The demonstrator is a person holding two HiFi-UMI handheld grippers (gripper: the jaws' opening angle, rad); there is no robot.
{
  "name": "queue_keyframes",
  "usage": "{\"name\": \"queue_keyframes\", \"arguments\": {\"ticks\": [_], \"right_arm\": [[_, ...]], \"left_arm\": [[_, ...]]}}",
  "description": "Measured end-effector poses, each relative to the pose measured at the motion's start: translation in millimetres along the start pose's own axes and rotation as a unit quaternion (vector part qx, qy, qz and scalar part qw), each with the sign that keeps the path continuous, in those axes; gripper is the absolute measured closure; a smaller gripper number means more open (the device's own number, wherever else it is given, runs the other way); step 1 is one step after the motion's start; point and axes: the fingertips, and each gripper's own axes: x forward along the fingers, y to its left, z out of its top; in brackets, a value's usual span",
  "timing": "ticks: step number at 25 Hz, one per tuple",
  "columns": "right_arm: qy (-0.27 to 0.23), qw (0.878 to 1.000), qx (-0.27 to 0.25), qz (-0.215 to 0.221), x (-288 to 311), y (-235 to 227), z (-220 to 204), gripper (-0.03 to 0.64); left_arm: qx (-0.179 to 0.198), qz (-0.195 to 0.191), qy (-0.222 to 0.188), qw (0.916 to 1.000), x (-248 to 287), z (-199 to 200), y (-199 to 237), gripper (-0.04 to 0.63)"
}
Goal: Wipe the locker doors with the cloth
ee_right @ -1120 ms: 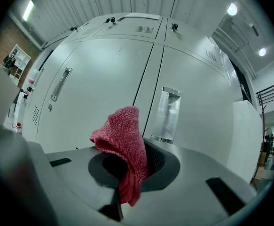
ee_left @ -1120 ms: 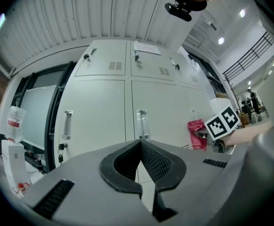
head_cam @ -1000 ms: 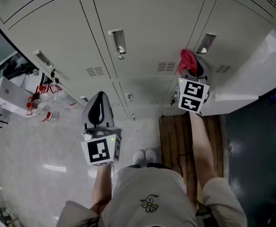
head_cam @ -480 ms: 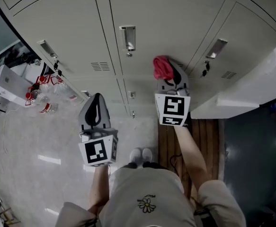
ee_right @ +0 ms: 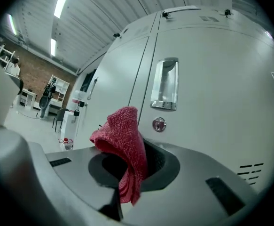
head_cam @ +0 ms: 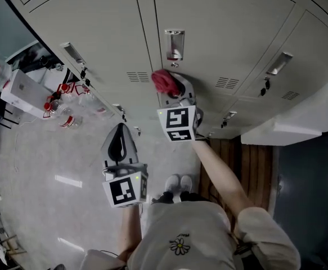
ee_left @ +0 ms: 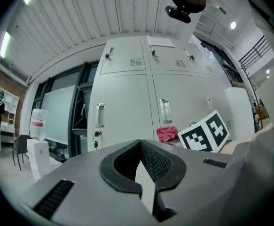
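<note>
Grey locker doors (head_cam: 225, 27) fill the top of the head view. My right gripper (head_cam: 169, 91) is shut on a red cloth (head_cam: 163, 81), which lies against the middle door just below its metal handle (head_cam: 174, 44). The right gripper view shows the cloth (ee_right: 121, 142) bunched between the jaws, with the handle (ee_right: 166, 84) and a round lock (ee_right: 159, 124) close ahead. My left gripper (head_cam: 118, 129) hangs lower left, away from the doors, shut and holding nothing; in its own view the jaws (ee_left: 140, 146) meet, and the cloth (ee_left: 166, 133) shows beyond them.
Water bottles (head_cam: 68, 120) and a white box (head_cam: 22, 90) sit on the floor at the left. A wooden platform (head_cam: 256, 165) and a white ledge (head_cam: 299, 125) are at the right. The person's shoes (head_cam: 178, 183) stand near the locker base.
My right gripper has carried the red cloth leftward across the lockers, from the right-hand door to the middle door under its handle. The left gripper has hardly moved.
</note>
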Motion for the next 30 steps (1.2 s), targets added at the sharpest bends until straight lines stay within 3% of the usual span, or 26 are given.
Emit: {"name": "queue_keyframes", "arguments": {"ticks": [10,14,20,30], "right_arm": [[0.005,1.000,0.006,-0.011,-2.9,-7.6,-7.7,0.588],[0.013,0.999,0.011,-0.041,-22.1,-40.8,-20.5,0.588],[0.031,0.994,-0.024,-0.098,-54.6,-95.0,-39.8,0.588],[0.075,0.975,-0.021,-0.209,-109.0,-186.8,-73.0,0.588]], "left_arm": [[0.006,0.024,0.006,0.9997,-7.6,-1.2,11.5,0.578],[0.009,0.016,0.002,0.9998,-3.4,2.1,5.8,0.579],[0.006,-0.018,-0.006,0.9998,9.4,4.0,-15.2,0.578],[0.003,-0.074,-0.017,0.9971,30.5,8.8,-51.7,0.579]]}}
